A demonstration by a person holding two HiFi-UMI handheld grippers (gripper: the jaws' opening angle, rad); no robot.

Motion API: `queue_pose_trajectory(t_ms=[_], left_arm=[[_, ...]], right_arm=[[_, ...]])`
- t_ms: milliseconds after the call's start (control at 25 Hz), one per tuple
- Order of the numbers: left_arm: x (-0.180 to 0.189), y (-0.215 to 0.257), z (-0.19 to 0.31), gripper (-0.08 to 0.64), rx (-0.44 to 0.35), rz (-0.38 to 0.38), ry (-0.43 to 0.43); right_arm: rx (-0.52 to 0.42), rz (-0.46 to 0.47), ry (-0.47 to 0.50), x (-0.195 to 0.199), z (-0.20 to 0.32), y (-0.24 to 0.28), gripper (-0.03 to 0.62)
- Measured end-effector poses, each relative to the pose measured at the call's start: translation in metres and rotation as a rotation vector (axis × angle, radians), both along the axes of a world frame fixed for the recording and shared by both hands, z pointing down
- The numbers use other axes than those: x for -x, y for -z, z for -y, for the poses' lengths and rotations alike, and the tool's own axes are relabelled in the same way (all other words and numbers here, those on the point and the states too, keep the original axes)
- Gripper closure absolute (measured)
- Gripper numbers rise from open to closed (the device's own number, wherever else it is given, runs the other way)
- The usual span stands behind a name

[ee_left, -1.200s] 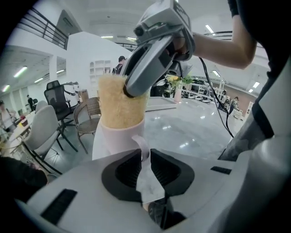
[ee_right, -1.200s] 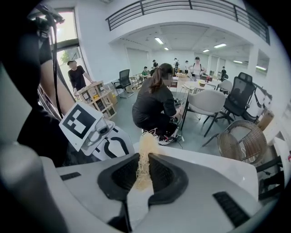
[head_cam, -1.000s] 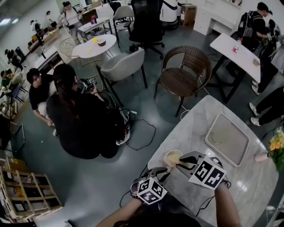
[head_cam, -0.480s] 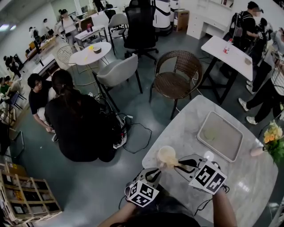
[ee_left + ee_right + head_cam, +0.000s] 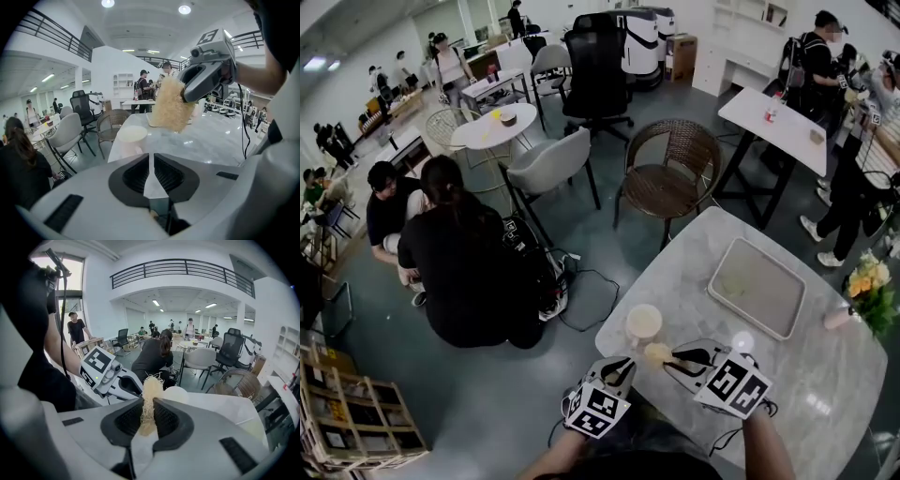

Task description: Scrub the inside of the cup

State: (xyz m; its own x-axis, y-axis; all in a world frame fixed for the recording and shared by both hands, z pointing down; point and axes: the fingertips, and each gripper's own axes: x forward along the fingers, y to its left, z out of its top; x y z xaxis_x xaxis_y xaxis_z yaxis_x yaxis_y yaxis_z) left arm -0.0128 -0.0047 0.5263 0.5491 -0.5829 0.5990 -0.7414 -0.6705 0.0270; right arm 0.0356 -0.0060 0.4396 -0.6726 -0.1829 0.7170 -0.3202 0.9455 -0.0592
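Observation:
The cream cup stands upright on the marble table near its left edge; it also shows in the left gripper view. My right gripper is shut on a straw-coloured fibre scrubber, which hangs just outside the cup on my side. In the right gripper view the scrubber sticks up between the jaws, the cup behind it. My left gripper hovers short of the cup. Its jaws have just closed further and are shut on nothing.
A grey tray lies further along the table, with flowers at the right edge. A wicker chair stands beyond the table. People sit on the floor to the left, beside cables.
The scrubber was inside the cup a second ago; my right gripper has drawn it out toward me. The cup now stands alone, and my left gripper sits a little back from it.

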Motion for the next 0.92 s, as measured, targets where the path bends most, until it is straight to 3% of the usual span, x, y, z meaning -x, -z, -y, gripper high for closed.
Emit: queue_pose_trajectory(t_ms=[360,920], left_arm=[[-0.006,0.005,-0.015,0.515,-0.004,-0.001,0.047],[-0.040,0.007,-0.046,0.515,-0.003,0.013,0.024]], right_arm=[[-0.007,0.013,-0.003,-0.019,-0.028,-0.002,0.531],[-0.023,0.025,-0.008,-0.048,-0.060,0.001,0.531]])
